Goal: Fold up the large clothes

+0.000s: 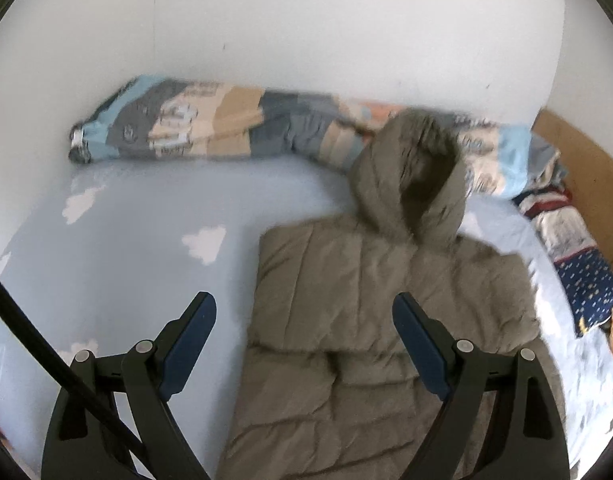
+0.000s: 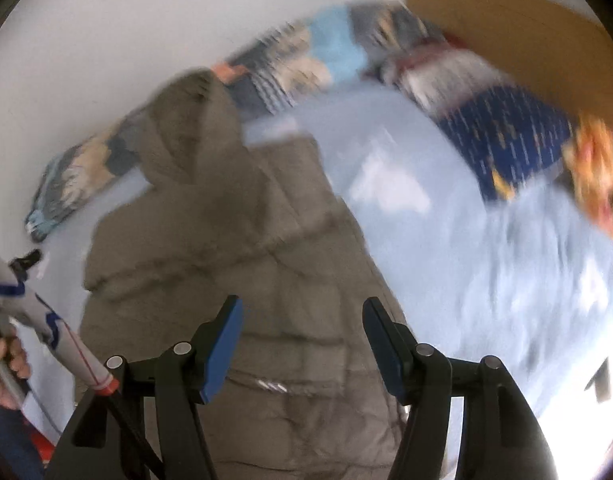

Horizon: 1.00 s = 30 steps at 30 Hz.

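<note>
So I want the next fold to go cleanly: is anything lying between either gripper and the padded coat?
Nothing visible does. The left gripper and right gripper both hang open above the olive coat, with only air between. The rolled quilt lies beyond its hood.

Soft even daylight, fisheye-bent dark corners, motion blur (heaviest in the right wrist view, glaring lower right).

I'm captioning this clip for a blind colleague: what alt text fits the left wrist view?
An olive-brown hooded puffer coat lies flat on a pale blue cloud-print bed sheet, hood towards the wall. The left gripper hangs above its lower half, jaws open and holding nothing. A rolled patchwork quilt runs along the white wall behind.
</note>
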Available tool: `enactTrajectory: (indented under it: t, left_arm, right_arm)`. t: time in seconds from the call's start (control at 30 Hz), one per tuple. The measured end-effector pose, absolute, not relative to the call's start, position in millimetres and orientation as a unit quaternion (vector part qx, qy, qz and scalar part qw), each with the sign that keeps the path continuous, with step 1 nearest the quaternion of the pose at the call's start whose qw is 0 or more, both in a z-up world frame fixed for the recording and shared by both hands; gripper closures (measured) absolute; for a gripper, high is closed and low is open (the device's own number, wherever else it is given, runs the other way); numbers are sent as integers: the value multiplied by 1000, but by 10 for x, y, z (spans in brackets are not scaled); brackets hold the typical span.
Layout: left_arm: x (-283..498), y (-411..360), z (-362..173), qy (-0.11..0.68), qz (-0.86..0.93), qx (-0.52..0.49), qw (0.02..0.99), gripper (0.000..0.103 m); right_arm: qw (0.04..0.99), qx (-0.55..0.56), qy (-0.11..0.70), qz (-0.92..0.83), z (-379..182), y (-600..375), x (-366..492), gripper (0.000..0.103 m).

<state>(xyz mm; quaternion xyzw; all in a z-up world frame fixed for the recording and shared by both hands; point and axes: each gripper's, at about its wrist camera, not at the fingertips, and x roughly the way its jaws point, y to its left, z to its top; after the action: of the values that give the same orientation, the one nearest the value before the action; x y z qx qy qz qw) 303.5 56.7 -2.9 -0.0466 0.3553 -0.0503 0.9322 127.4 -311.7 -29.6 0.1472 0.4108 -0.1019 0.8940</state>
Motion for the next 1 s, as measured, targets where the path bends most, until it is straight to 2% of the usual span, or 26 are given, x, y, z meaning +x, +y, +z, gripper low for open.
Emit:
enactTrajectory:
  t: [0.23,0.4,0.53,0.67,0.93,1.0]
  left_arm:
    - [3232,513,119,344,-73,-72,933,14]
    - [3477,484,-119,365,-70,-65,926,14]
    - [3647,462,-386,391,-71,-57,916,14]
    - [3803,475,-530,396,-64,-36,915,14]
    - [3991,593,-809,416,-44,-24,908,14]
    - [4010,580,-845,416,-39,-19,908,14]
  right_arm:
    - [930,100,350,-45,1038,-2685,1934,35]
    - [934,64,349,-29,1340,-2379,2952,33]
    - [927,67,368,-28,1062,-2365,3862,33]
    - [912,76,401,-45,497,-2430,4909,33]
    - [895,94,426,-94,-375,-2747,6213,33]
    - [894,90,426,-106,-513,-2782,6387,41]
